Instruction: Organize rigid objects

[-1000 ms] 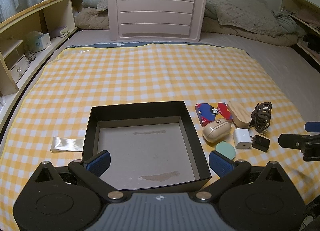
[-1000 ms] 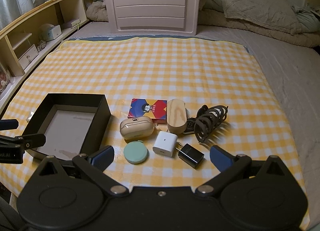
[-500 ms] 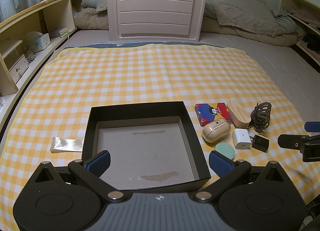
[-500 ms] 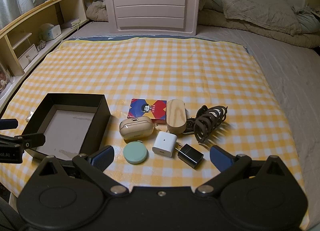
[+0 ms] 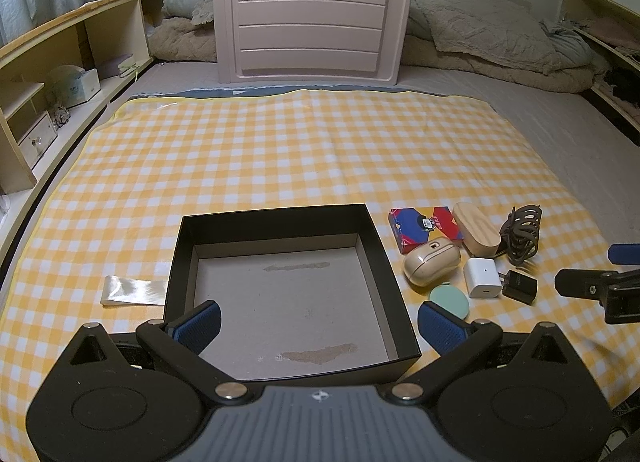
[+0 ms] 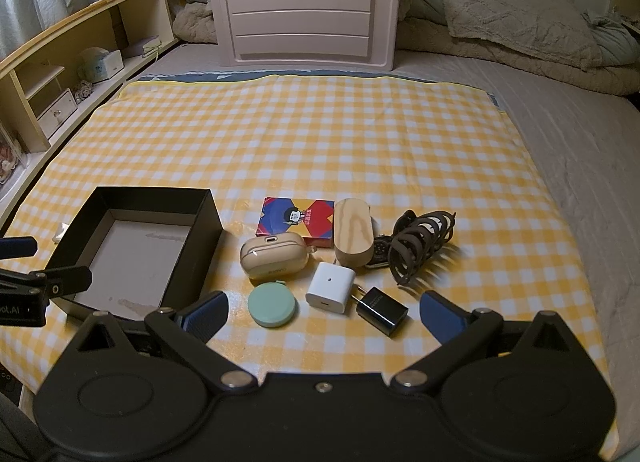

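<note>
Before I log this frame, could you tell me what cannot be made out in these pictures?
- Watch: right wrist view, mostly hidden behind the wooden case and the dark coiled band; absent from the left view.
- Print on the black charger: too small to read.
- Box near wall: left wrist view, covered by the left tongs.
- Clear wrapper: contents unclear; box hides most of it in the right view.

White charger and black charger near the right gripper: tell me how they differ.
The white charger is a pale, rounded cube, while the black charger is dark and flatter. The white charger looks bulkier than the black charger. The white charger shows a port on its near face; the black charger shows metal prongs pointing toward the white one. Both lie side by side on the checkered cloth, outside the black box.
</note>
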